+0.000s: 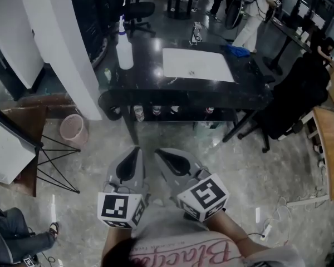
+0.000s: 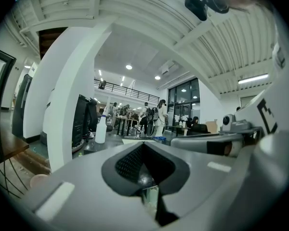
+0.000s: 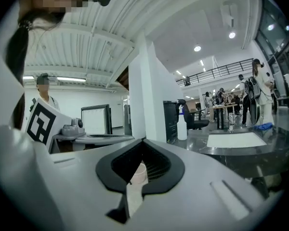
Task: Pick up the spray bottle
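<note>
White translucent spray bottle (image 1: 124,50) with a blue trigger head: upright on the left end of the glossy black counter (image 1: 156,90), well apart from both claws. Farther right on the counter, a white rectangular sheet (image 1: 196,64) and a blue cloth (image 1: 238,51). Left claw (image 1: 136,151) and right claw (image 1: 157,152): side by side, roughly level, pointing toward the counter, each pinched fully together on nothing. Pink wastebasket (image 1: 72,129) on the floor beside the white pillar (image 1: 72,49), contents not discernible. Pink cursive lettering on the pale shirt (image 1: 183,252), upside down, not legible.
</note>
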